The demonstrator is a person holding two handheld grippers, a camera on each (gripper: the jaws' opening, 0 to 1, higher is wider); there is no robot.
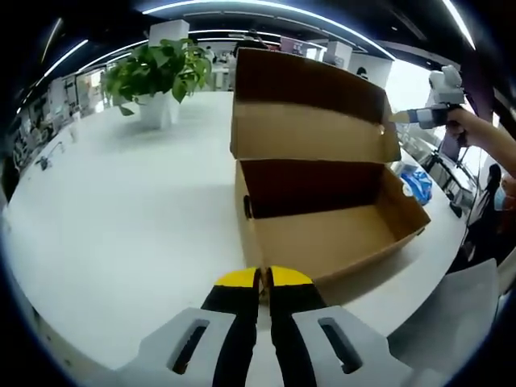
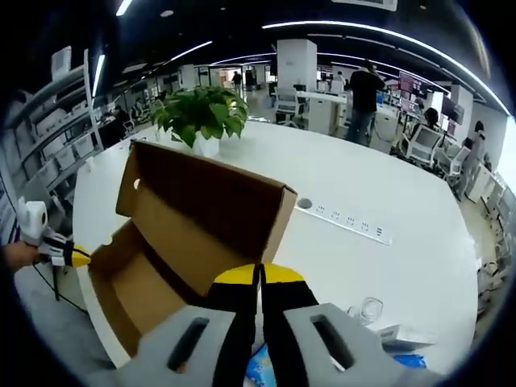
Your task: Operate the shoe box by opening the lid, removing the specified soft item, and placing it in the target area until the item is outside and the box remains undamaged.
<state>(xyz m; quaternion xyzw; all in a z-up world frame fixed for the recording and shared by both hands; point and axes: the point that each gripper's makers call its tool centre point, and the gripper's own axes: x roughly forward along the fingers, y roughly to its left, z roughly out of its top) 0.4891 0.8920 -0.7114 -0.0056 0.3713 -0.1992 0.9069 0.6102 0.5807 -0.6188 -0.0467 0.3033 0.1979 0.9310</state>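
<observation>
Our left tool (image 1: 264, 282) has two black jaws capped with yellow tips, rising from pale grey housings that each carry a dark slotted opening. Our right tool (image 2: 260, 280) is built the same: yellow tips, black jaws, grey slotted shells. Seen from the left gripper view, it has a white-grey body with a blue band near its front.

Open-plan office: long ceiling light strips (image 2: 363, 28), rows of desks with office chairs (image 2: 421, 143), a person standing at a workstation (image 2: 364, 90), shelving (image 2: 48, 121), white meeting table (image 2: 387, 185) bearing a potted plant (image 2: 201, 117).
</observation>
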